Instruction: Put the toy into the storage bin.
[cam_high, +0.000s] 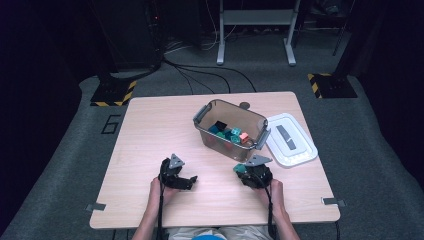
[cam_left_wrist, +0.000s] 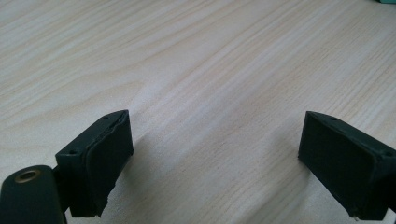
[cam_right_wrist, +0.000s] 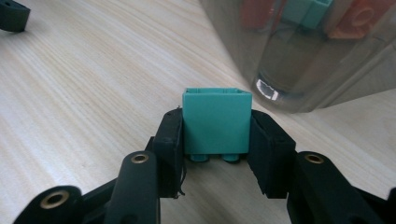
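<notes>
Teal block (cam_right_wrist: 216, 120) pinched in right gripper (cam_right_wrist: 215, 140), on table (cam_high: 150, 145) just beside bin (cam_high: 231, 131). Left gripper (cam_left_wrist: 212, 158) spread, empty. Bin already holds several blocks; lift and drop still left.

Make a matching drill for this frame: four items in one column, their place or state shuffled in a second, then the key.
Items:
1. left tool
2. right tool
3. white lid
4. clear bin

States:
A. holds coloured blocks
B. lies flat on the table, right of the bin
C. jaws apart over bare wood
D. clamped on a teal block

Pairs: 1-C, 2-D, 3-B, 4-A
</notes>
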